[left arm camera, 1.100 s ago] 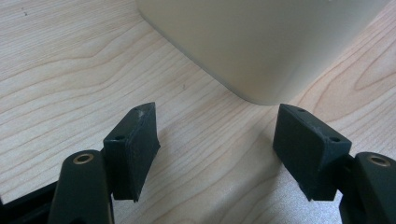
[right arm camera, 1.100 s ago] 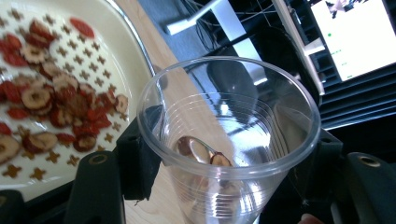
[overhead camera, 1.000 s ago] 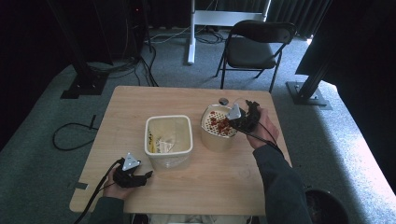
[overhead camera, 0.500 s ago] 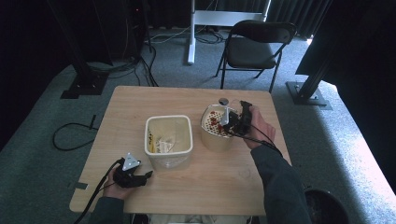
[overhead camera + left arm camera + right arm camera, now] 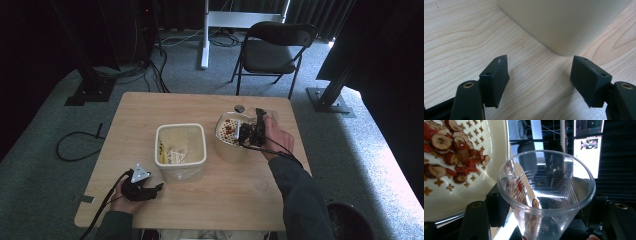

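My right gripper (image 5: 251, 134) is shut on a clear plastic cup (image 5: 546, 195) and holds it tipped beside the rim of a white perforated bowl (image 5: 223, 142). The bowl (image 5: 496, 142) holds red dried fruit slices (image 5: 451, 152), and a few bits cling inside the cup. My left gripper (image 5: 144, 189) rests on the wooden table (image 5: 150, 110) near its front left corner. Its jaws stand open with nothing between them (image 5: 539, 77), facing a corner of a cream square bin (image 5: 564, 25). The bin (image 5: 162, 137) stands mid-table with some wrappers inside.
A small dark round object (image 5: 239, 108) lies on the table behind the bowl. A folding chair (image 5: 275, 45) stands beyond the far edge. Cables (image 5: 75, 145) run over the carpet at the left, and a dark bucket (image 5: 350, 222) sits on the floor at the right.
My right gripper has shifted a little left with the cup, closer over the bowl. The left gripper has stayed put.
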Demonstrator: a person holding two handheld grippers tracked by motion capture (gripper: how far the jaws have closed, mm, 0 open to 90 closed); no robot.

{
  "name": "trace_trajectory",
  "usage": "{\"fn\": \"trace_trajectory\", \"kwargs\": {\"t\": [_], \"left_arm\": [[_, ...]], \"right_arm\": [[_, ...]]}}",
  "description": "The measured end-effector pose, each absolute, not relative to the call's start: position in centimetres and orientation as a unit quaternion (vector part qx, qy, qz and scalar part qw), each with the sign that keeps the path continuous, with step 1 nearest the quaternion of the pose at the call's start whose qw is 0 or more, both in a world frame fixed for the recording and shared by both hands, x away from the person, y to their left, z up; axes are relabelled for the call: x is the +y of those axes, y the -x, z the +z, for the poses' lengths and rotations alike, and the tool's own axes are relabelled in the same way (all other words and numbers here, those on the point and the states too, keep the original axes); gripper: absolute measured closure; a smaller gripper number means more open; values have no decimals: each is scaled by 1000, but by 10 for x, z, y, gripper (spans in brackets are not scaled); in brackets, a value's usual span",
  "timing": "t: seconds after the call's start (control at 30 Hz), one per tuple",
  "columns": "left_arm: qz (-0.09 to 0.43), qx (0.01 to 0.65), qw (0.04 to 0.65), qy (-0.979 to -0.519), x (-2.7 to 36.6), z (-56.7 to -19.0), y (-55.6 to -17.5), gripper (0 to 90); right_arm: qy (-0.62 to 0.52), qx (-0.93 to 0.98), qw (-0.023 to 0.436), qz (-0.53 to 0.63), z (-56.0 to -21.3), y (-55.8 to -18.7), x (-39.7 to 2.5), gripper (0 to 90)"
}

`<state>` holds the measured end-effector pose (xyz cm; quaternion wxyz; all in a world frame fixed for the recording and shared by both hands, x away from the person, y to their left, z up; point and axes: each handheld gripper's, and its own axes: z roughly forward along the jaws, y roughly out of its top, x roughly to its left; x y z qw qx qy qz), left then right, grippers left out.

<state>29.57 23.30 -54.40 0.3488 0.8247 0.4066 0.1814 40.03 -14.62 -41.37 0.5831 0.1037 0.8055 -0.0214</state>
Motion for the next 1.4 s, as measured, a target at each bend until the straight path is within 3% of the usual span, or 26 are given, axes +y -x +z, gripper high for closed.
{"fn": "trace_trajectory", "kwargs": {"t": [1.4], "left_arm": [[181, 407, 349, -825, 233, -544, -296, 315]], "right_arm": [[-57, 790, 606, -70, -418, -400, -145, 348]]}}
